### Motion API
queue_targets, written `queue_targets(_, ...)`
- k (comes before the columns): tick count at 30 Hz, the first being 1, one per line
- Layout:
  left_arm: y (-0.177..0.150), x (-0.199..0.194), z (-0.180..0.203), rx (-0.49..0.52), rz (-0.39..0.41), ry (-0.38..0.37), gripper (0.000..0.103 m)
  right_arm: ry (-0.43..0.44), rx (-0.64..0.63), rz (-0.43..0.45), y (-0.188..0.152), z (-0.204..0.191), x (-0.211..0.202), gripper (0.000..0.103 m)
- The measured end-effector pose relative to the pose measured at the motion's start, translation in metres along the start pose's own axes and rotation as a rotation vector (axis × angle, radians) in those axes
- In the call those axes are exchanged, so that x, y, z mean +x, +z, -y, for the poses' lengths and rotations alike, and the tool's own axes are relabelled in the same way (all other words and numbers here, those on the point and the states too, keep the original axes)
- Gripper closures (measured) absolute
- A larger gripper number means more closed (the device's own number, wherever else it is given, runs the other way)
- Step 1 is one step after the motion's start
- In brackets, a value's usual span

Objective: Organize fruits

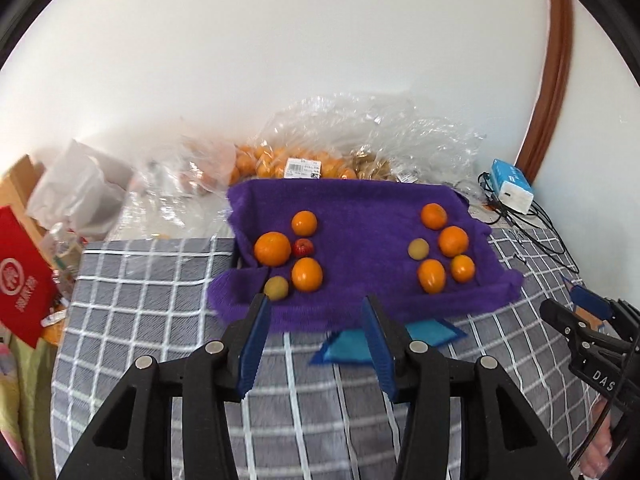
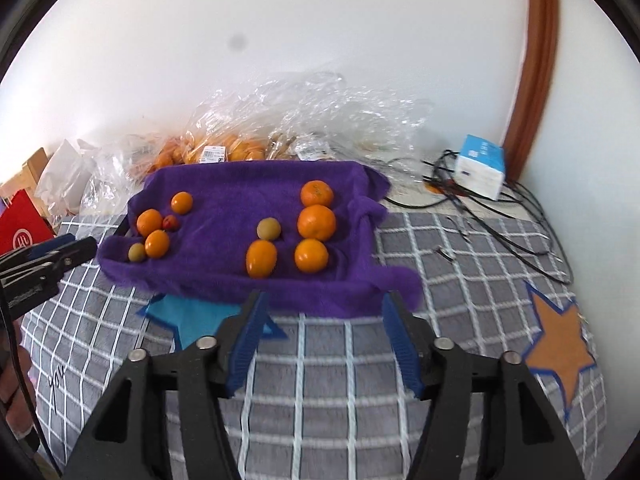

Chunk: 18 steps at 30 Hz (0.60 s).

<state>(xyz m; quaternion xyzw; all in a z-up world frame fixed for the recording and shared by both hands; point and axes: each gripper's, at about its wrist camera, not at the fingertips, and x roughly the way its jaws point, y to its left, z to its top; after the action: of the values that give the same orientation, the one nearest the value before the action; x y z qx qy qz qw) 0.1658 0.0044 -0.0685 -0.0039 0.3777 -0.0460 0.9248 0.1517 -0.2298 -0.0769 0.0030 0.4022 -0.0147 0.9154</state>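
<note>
A purple towel [image 1: 360, 216] [image 2: 240, 188] lies on a grey checked blanket and carries two groups of fruit. The left group has three oranges [image 1: 272, 248] [image 2: 149, 222], a small red fruit [image 1: 303, 247] [image 2: 170, 222] and a yellow-green fruit [image 1: 276, 288] [image 2: 137, 252]. The right group has several oranges [image 1: 453, 241] [image 2: 316, 222] and a yellow-green fruit [image 1: 419, 249] [image 2: 268, 228]. My left gripper [image 1: 316, 308] is open and empty before the towel's near edge. My right gripper [image 2: 324, 304] is open and empty, also short of the towel.
Clear plastic bags with more oranges [image 1: 260, 160] [image 2: 224, 148] lie behind the towel by the wall. A blue-white box with cables [image 1: 512, 186] [image 2: 480, 170] sits at the back right. A red bag [image 1: 24, 280] is at the left. Star patches [image 2: 560, 344] mark the blanket.
</note>
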Motion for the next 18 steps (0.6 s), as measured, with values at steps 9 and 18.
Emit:
queue_targets(9, -0.034, -0.064, 0.013, -0.01, 0.08, -0.007, 0.041, -0.018, 0.006, 0.146, -0.024, -0.002, -0.087, 0.003)
queue_targets(18, -0.055, -0.111, 0.017, -0.012, 0.154, 0.005, 0.017, -0.032, 0.025, 0.176, -0.048, -0.01, -0.134, 0.0)
